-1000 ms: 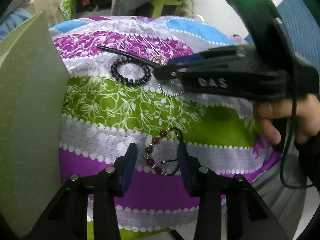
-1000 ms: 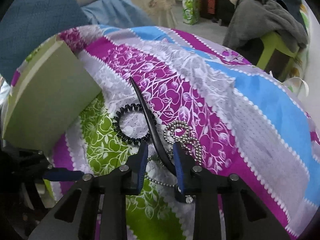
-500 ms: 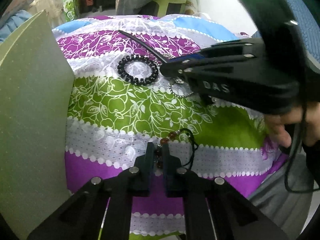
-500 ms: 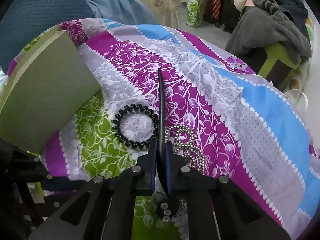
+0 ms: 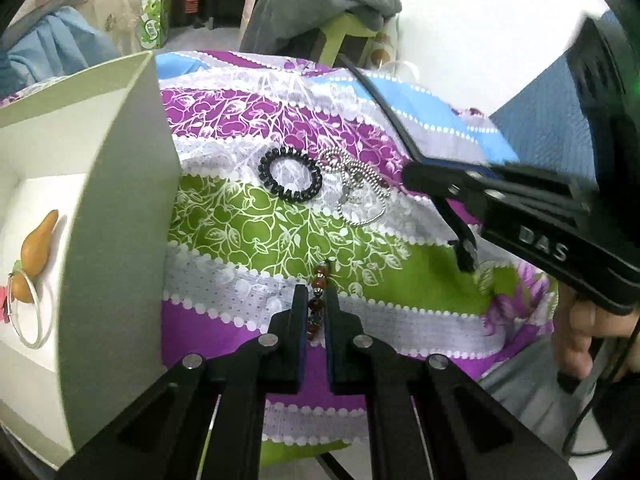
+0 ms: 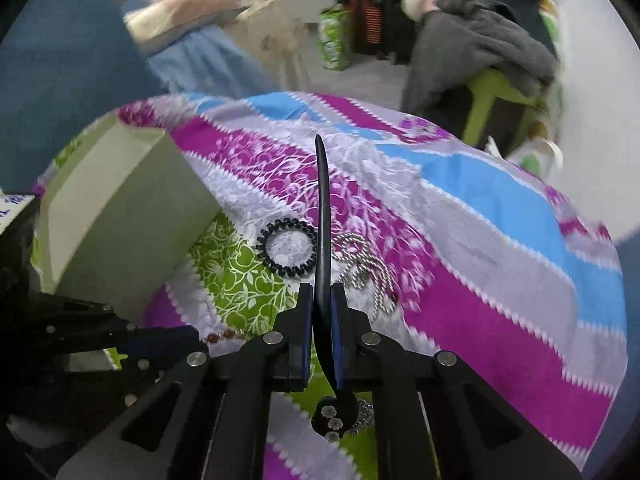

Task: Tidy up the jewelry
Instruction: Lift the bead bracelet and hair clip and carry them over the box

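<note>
Two handheld grippers work over a bed covered with a floral striped sheet (image 5: 280,240) in purple, green, grey and blue. From the left wrist camera, the left gripper (image 5: 313,322) has its jaws drawn in narrowly around a bracelet of reddish-brown beads (image 5: 318,300), part of which hangs beyond the fingertips, above the sheet. To its left stands an open pale green box (image 5: 116,208) with a white interior; inside lie a thin silver bangle (image 5: 34,316) and an orange gourd-shaped piece (image 5: 36,248), which touch one another. Farther along the sheet, a black coiled hair tie (image 5: 290,178) lies flat, and just beside it on its right is a loose silver bead chain (image 5: 358,190). From the right wrist camera, the right gripper (image 6: 321,308) has its jaws pressed tight on a long, thin black hair clip (image 6: 322,216), which points forward and upward, lifted off the sheet; its decorated end, set with small round flower shapes, shows below the fingers. In that view the hair tie (image 6: 286,254) sits just left of the clip and the bead chain (image 6: 366,262) just right of it, both on the sheet. In the background a grey garment (image 6: 480,40) is draped over a green chair (image 6: 492,92).
</note>
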Demonstrator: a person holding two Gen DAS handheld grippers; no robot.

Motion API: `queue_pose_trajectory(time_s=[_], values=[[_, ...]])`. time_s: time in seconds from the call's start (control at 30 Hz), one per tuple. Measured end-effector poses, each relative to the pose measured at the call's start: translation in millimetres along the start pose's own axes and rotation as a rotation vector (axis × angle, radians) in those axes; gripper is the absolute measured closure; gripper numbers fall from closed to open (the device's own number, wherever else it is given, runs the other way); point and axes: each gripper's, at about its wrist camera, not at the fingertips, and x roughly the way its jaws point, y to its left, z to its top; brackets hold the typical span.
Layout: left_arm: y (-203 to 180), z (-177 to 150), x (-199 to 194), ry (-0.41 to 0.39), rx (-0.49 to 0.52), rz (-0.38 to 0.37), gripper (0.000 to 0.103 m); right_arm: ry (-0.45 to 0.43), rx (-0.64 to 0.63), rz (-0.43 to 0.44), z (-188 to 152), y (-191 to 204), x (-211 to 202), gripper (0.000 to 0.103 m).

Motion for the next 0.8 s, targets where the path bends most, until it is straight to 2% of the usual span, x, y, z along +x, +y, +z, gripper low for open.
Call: queue_pose_trajectory(time_s=[0.23, 0.4, 0.6, 0.8], values=[[-2, -1, -26, -0.025, -0.010, -0.034, 0.098, -0.032, 0.207, -0.057, -27, -10, -35, 0.097], [-10, 4, -37, -0.031, 0.013, -0.045, 0.098, -0.055, 0.289, -0.076, -39, -10, -56, 0.097], [-19, 14, -64, -0.064, 0.055, -0.039, 0.098, -0.080, 0.339, -0.092, -35, -5, -78, 0.097], [-12, 32, -103, -0.118, 0.052, -0.024, 0.098, -0.133, 0.356, -0.122, -10, 11, -108, 0.097]])
